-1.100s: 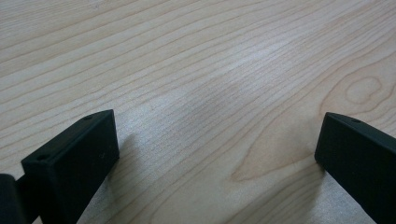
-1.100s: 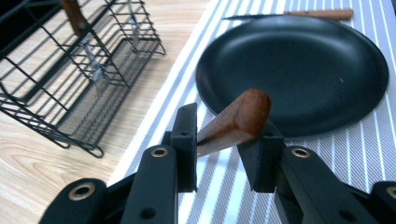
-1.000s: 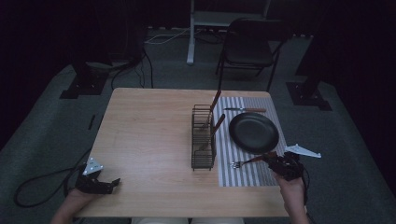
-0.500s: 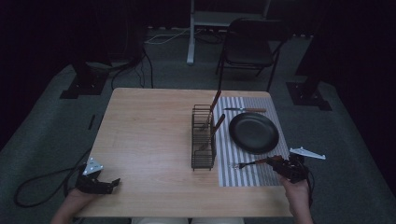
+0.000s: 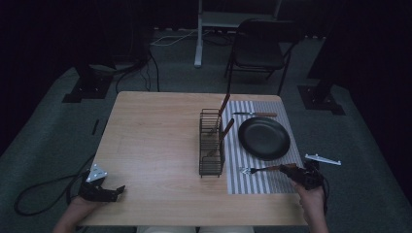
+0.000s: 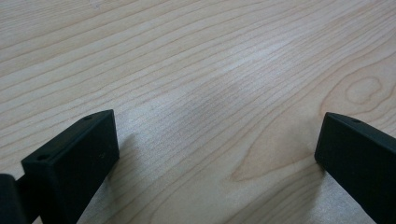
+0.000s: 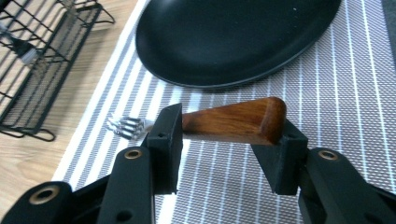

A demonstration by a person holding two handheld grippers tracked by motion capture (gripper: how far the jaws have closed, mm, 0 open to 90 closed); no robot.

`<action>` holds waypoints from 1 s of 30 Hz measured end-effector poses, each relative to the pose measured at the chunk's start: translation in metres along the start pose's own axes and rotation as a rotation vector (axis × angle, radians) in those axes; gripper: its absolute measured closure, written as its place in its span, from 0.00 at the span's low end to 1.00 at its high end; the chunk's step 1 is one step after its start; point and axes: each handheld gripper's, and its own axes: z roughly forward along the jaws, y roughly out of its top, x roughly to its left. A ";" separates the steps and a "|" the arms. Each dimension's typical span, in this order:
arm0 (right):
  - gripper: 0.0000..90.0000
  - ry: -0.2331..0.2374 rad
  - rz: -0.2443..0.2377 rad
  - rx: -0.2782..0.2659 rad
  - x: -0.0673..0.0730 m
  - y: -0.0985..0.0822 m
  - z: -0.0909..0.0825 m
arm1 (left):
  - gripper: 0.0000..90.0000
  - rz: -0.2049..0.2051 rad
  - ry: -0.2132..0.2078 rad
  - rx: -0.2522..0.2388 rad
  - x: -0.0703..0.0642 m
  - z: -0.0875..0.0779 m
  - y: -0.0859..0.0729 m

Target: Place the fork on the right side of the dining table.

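Looks like a dark recording lab: lone wooden table (image 5: 155, 145) on grey carpet, equipment stands (image 5: 87, 82), floor cables (image 5: 34, 194), folding chair (image 5: 260, 48) behind.

The high view is dim, with dark surroundings and corners. Both gripper views are bright and evenly lit. Soft shadows lie beside the fingers (image 6: 74, 154); focus softens beyond them.

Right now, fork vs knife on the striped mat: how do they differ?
The fork is on the near side of the black plate; the knife lies on its far side. The fork's handle sits between the right gripper's fingers, which have just been opening; the knife has no gripper near it. Shared: both have wooden handles pointing right, over the striped mat.
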 end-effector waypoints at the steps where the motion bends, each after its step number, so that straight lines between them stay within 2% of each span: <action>1: 0.60 0.000 0.000 0.000 0.000 0.000 0.000 | 0.00 0.000 0.000 0.000 0.000 0.000 0.000; 6: 0.60 -0.016 0.013 0.019 -0.010 0.001 0.006 | 0.00 -0.001 0.001 0.000 0.000 0.000 0.000; 12: 0.58 -0.006 0.030 0.035 -0.017 0.003 0.011 | 0.00 -0.001 0.001 0.000 0.000 0.000 0.000; 26: 0.53 0.017 0.061 0.105 -0.032 -0.010 0.019 | 0.00 -0.001 0.001 0.000 0.000 0.000 0.000; 27: 0.52 0.013 0.056 0.126 -0.034 -0.013 0.021 | 0.00 -0.001 0.001 0.000 0.000 0.000 0.000; 30: 0.52 -0.006 0.052 0.127 -0.035 -0.015 0.021 | 0.00 -0.001 0.001 0.000 0.000 0.000 0.000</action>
